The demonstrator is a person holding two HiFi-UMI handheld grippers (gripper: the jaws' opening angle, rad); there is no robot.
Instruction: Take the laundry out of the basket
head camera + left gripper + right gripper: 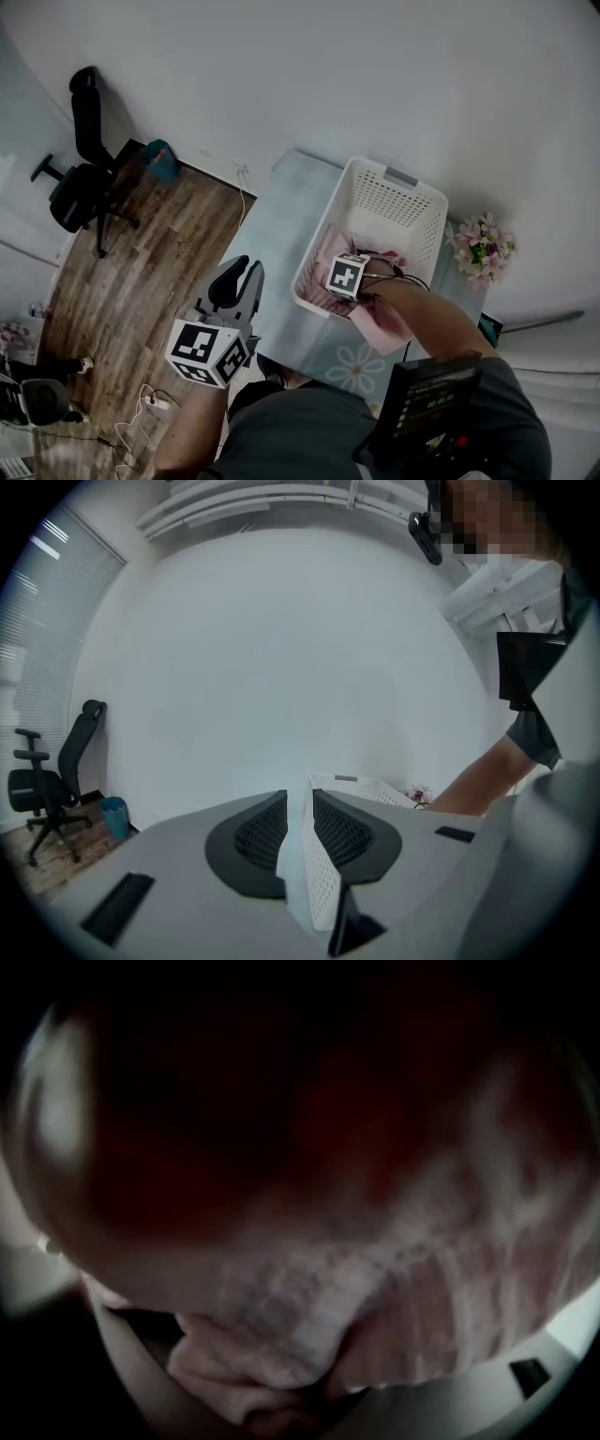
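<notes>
A white perforated laundry basket (403, 202) stands on a pale blue table (281, 225), with pink striped laundry (330, 251) lying in its near end. My right gripper (332, 272) reaches down into that laundry, and only its marker cube shows above the cloth. In the right gripper view the pink cloth (309, 1307) fills the picture, bunched between jaws that stand wide apart at the lower corners. A pink piece (380, 323) hangs over the basket's near rim under the forearm. My left gripper (242, 281) hovers left of the basket, jaws a narrow gap apart and empty (300, 817). The basket (375, 789) shows beyond them.
A pot of pink flowers (483, 246) stands right of the basket against the white wall. On the wooden floor to the left are a black office chair (84, 178), a blue bin (159, 159) and loose cables (141, 412).
</notes>
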